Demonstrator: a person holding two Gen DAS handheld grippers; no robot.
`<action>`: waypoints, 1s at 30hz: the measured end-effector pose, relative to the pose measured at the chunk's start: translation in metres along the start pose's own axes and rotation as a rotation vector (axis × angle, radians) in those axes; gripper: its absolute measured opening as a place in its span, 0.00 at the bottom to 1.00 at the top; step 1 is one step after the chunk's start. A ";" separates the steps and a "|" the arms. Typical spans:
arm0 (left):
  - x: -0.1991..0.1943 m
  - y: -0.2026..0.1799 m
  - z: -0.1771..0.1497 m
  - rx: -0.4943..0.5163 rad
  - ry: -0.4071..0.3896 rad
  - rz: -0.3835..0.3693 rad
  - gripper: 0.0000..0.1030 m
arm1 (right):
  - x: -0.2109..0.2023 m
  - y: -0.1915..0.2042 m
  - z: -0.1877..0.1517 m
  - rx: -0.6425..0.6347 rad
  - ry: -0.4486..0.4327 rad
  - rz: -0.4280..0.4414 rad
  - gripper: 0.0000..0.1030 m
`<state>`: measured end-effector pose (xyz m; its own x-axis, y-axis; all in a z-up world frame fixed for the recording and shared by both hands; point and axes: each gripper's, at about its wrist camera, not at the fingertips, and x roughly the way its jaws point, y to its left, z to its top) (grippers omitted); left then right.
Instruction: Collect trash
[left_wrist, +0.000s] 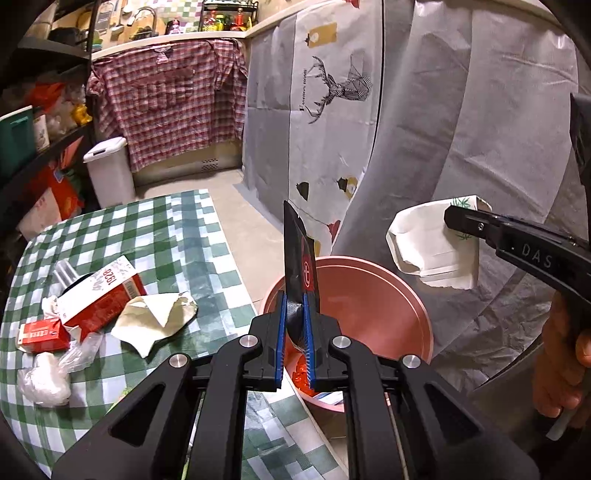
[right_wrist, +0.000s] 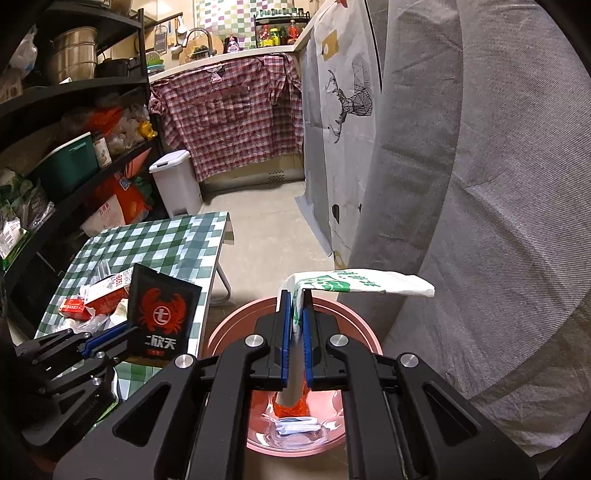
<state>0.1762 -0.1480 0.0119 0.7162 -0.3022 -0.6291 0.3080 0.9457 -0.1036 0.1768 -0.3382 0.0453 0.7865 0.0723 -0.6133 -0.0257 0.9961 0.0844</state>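
Observation:
My left gripper (left_wrist: 294, 297) is shut on a black packet (left_wrist: 298, 254) with a red crab logo, held upright over the near rim of a pink bin (left_wrist: 373, 295). To its right, my right gripper (left_wrist: 454, 218) is shut on a crushed white paper cup (left_wrist: 428, 247) with green print. In the right wrist view this right gripper (right_wrist: 295, 308) holds the cup (right_wrist: 362, 286) above the bin (right_wrist: 225, 328), which has an orange wrapper (right_wrist: 284, 410) inside. The left gripper (right_wrist: 127, 328) with the packet (right_wrist: 162, 317) is at the left.
On the green checked table (left_wrist: 166, 236) lie a red-and-white carton (left_wrist: 99, 295), a small red box (left_wrist: 42, 334), a crumpled paper (left_wrist: 155, 319) and a plastic bag (left_wrist: 48, 380). A white pedal bin (left_wrist: 110, 170) stands behind. Grey draped cloth (left_wrist: 480, 129) fills the right.

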 end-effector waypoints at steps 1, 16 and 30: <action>0.002 -0.001 0.000 0.002 0.003 -0.001 0.08 | 0.001 0.000 0.001 -0.003 0.002 0.000 0.06; 0.029 -0.007 -0.003 0.000 0.073 -0.039 0.14 | 0.016 -0.001 -0.004 -0.007 0.065 0.023 0.20; 0.007 0.013 -0.006 -0.019 0.038 -0.012 0.21 | 0.008 0.008 -0.005 -0.031 0.028 0.015 0.37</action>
<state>0.1811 -0.1371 0.0013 0.6877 -0.3094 -0.6567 0.3045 0.9441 -0.1260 0.1796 -0.3291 0.0370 0.7684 0.0886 -0.6338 -0.0571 0.9959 0.0699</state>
